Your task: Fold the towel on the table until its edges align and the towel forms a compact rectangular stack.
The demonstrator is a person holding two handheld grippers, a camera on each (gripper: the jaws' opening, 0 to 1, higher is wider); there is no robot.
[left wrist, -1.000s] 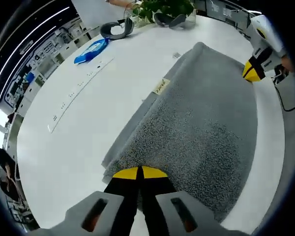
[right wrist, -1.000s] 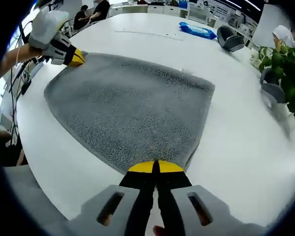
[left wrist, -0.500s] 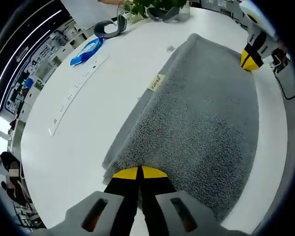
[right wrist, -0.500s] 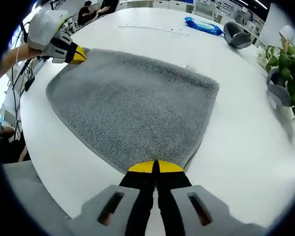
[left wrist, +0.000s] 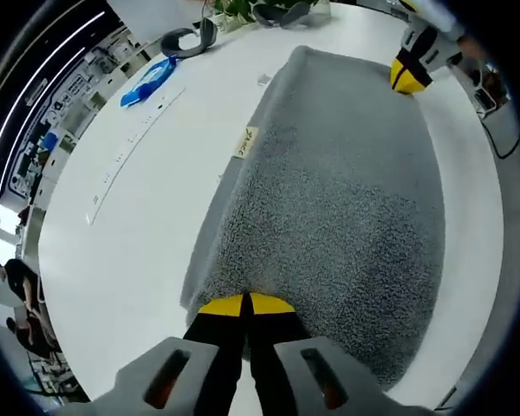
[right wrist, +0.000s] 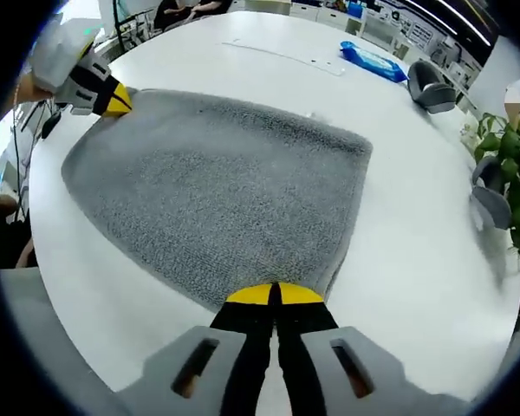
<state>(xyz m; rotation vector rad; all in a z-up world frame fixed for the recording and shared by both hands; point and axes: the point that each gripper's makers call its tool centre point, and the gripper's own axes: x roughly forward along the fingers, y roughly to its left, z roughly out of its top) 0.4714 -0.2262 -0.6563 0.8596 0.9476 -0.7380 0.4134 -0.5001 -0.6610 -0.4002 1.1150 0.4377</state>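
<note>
A grey towel [left wrist: 338, 208] lies folded over on the white table [left wrist: 130, 243], a lower layer peeking out along its left side with a small label [left wrist: 245, 143]. My left gripper [left wrist: 245, 305] is shut on the towel's near corner. At the far corner the right gripper [left wrist: 407, 76] grips the cloth. In the right gripper view the same towel [right wrist: 217, 195] spreads ahead, my right gripper [right wrist: 274, 295] is shut on its near corner, and the left gripper [right wrist: 113, 100] holds the far left corner.
A blue packet [left wrist: 149, 80], a long white strip [left wrist: 130, 152], a dark headset [left wrist: 184, 42] and a potted plant [right wrist: 511, 165] sit on the far side of the table. The table edge [right wrist: 35, 260] curves close by. Cables hang off it.
Both views have shifted a little as the hands moved. The towel now looks stretched slightly flatter between the two grippers, both still shut on its corners.
</note>
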